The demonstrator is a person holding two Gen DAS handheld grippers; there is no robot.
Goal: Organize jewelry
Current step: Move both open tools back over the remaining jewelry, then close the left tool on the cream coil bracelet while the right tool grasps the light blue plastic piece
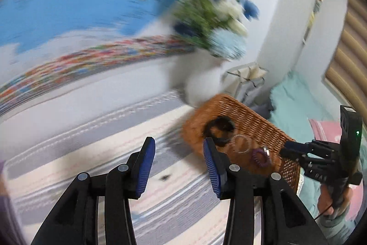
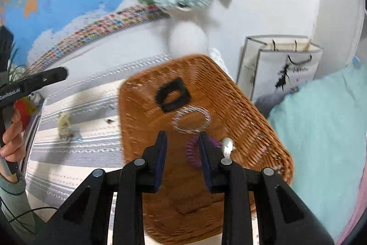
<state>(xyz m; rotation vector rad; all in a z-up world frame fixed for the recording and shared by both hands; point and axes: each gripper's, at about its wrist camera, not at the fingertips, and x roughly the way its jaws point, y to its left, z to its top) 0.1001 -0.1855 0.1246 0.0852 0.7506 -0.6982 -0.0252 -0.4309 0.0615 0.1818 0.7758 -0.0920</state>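
Right gripper (image 2: pixel 181 141) hovers jaws apart over the wicker basket (image 2: pixel 240 102) holding a purple coil tie (image 2: pixel 191 152), clear bracelet (image 2: pixel 191 118) and black scrunchie (image 2: pixel 172 94), left gripper (image 1: pixel 179 153) spread wide above the striped cloth (image 1: pixel 91 141).

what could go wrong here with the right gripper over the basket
The right gripper is open above the wicker basket, with the purple coil hair tie near its fingertips and a white ring-like piece close by; closing could catch both or pinch the weave. The clear beaded bracelet lies just beyond and could get nudged. Both views are motion-blurred, so aim may be off.
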